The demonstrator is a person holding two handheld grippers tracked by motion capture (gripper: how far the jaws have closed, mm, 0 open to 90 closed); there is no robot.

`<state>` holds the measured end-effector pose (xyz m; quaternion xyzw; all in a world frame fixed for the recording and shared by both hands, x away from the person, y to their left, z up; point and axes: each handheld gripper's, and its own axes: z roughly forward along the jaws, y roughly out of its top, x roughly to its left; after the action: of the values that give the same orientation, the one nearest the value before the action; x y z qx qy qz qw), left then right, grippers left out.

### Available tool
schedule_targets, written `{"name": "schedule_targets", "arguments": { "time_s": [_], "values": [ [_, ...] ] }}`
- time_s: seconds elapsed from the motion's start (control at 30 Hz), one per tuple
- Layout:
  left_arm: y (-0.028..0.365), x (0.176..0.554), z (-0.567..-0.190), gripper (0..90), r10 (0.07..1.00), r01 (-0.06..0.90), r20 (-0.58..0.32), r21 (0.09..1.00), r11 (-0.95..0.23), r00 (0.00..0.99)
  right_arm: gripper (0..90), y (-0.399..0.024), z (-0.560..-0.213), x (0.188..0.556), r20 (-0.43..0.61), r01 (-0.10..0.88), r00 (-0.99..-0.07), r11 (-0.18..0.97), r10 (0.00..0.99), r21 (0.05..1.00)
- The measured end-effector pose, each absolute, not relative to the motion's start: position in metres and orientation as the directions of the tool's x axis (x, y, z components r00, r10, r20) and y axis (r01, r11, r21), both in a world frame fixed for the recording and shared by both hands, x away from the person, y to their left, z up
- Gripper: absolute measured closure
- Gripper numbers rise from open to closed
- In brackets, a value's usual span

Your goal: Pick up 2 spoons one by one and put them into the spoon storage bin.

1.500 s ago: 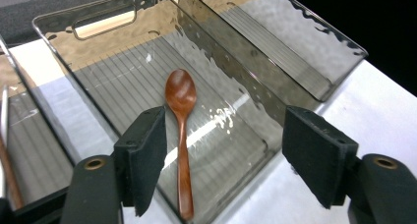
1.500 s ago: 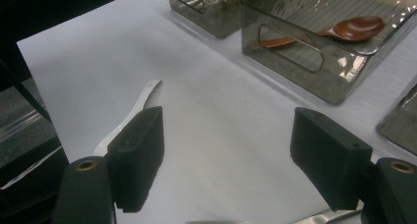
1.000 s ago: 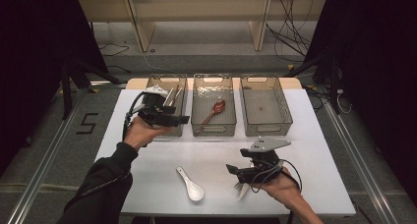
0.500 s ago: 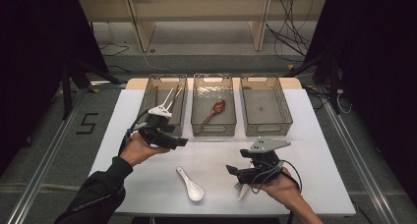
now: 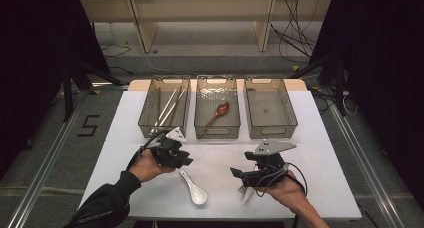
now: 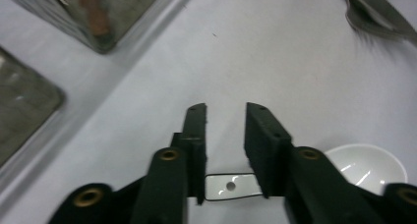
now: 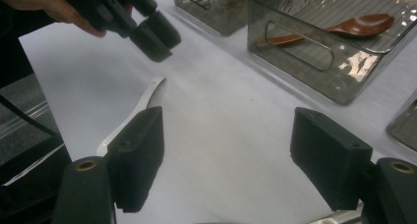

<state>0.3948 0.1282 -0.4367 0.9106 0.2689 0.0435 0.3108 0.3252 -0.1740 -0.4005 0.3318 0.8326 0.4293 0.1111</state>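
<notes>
Bright overhead light whitens the tabletop (image 5: 320, 153) against dark surroundings; gripper views are soft, blurred, with glare on the bin (image 7: 339, 62)

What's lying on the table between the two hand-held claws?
In the high view, a white spoon lies on the table between the left gripper and the right gripper, its handle end under the left one.

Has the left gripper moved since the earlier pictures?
Yes. The left gripper came from the left bin toward the white spoon, its fingers closing, nothing gripped.
</notes>
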Motion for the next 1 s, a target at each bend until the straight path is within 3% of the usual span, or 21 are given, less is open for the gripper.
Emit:
{"name": "schedule_targets", "arguments": {
  "time_s": [0.2,1.0],
  "values": [
    [0.116,0.389,-0.45,88.2,0.458,0.419,-0.065,0.532,-0.736,0.886,29.8,-0.174,-0.401,0.325,0.101,0.46,-0.752,0.41,0.651,0.787],
    [0.124,0.388,-0.467,88.7,0.458,0.457,-0.097,0.393,-0.798,0.884,29.6,-0.176,-0.399,0.325,0.095,0.454,-0.749,0.402,0.656,0.795]
  ]
}}
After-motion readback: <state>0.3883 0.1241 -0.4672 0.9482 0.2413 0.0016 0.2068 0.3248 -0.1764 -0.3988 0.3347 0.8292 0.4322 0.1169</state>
